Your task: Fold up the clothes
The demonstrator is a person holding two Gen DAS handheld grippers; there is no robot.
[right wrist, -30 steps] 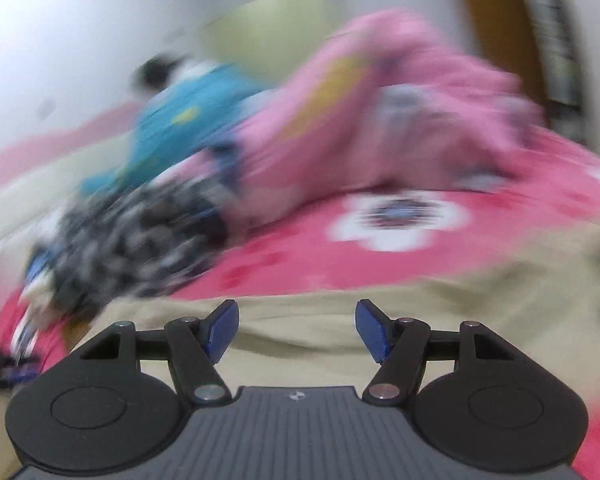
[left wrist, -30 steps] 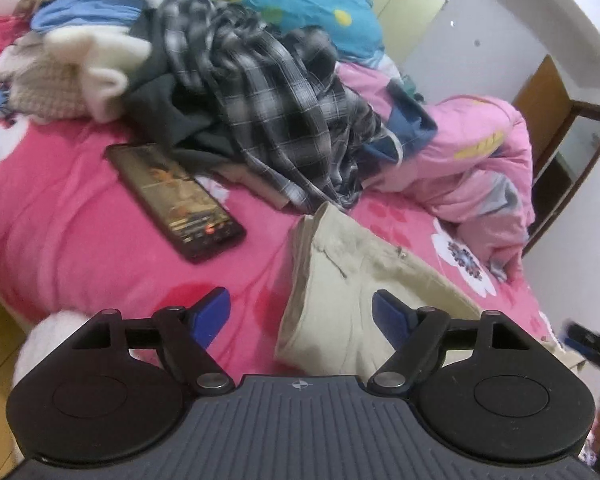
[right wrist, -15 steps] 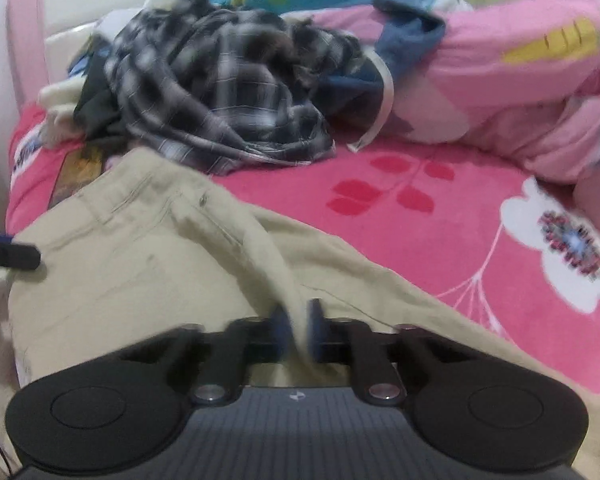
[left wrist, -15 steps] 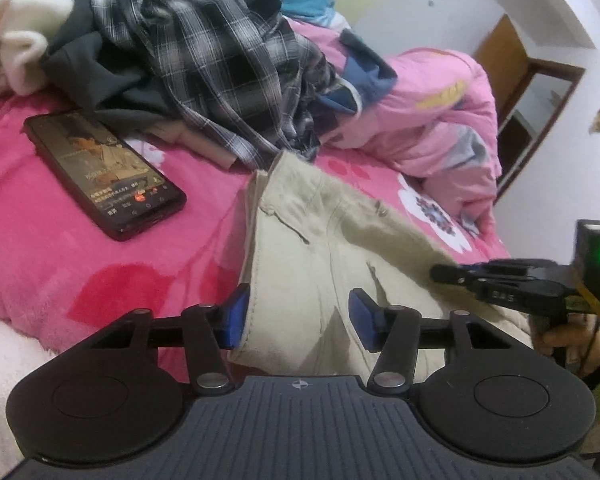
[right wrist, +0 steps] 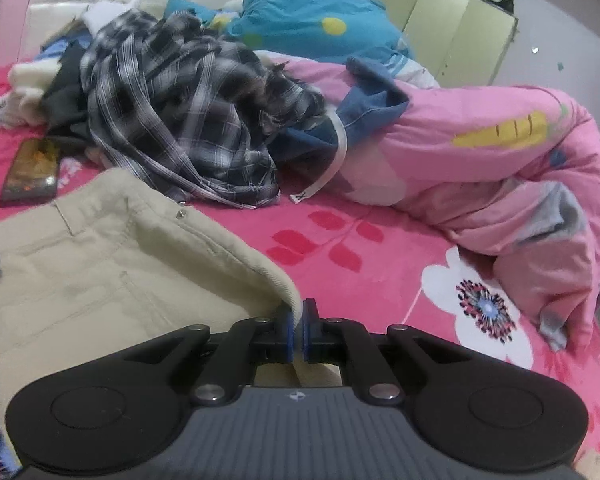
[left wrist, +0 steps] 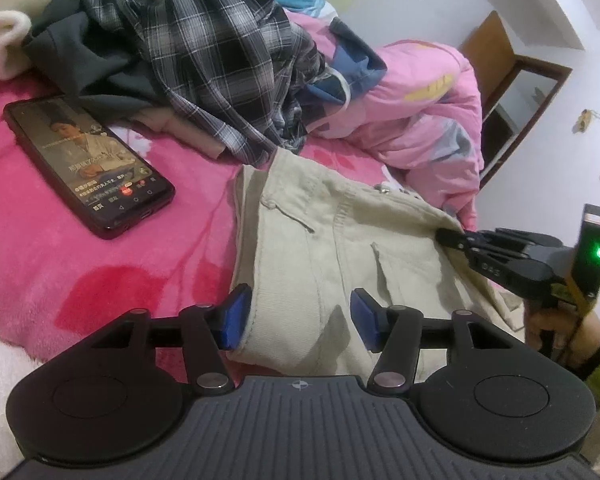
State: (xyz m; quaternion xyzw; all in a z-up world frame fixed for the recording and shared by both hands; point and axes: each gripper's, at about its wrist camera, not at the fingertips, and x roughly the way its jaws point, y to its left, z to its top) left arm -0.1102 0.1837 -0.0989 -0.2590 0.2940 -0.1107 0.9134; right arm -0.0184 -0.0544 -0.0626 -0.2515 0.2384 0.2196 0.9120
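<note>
The beige trousers [left wrist: 324,248] lie spread at the near edge of the pink bedspread [left wrist: 60,264], waistband toward the far side, not yet folded over. The right gripper [right wrist: 299,330] has its fingers pinched on the trousers' right edge. The left gripper [left wrist: 298,314] sits with fingers wide apart astride the trousers' near left edge, gripping nothing. Judging by this, the fold is only being set up. A heap with a plaid shirt [left wrist: 212,56] waits untouched at the far side, just beside a phone [left wrist: 86,164].

Left claw [left wrist: 298,318] agape; right claw [right wrist: 298,330] pinched tight.
</note>
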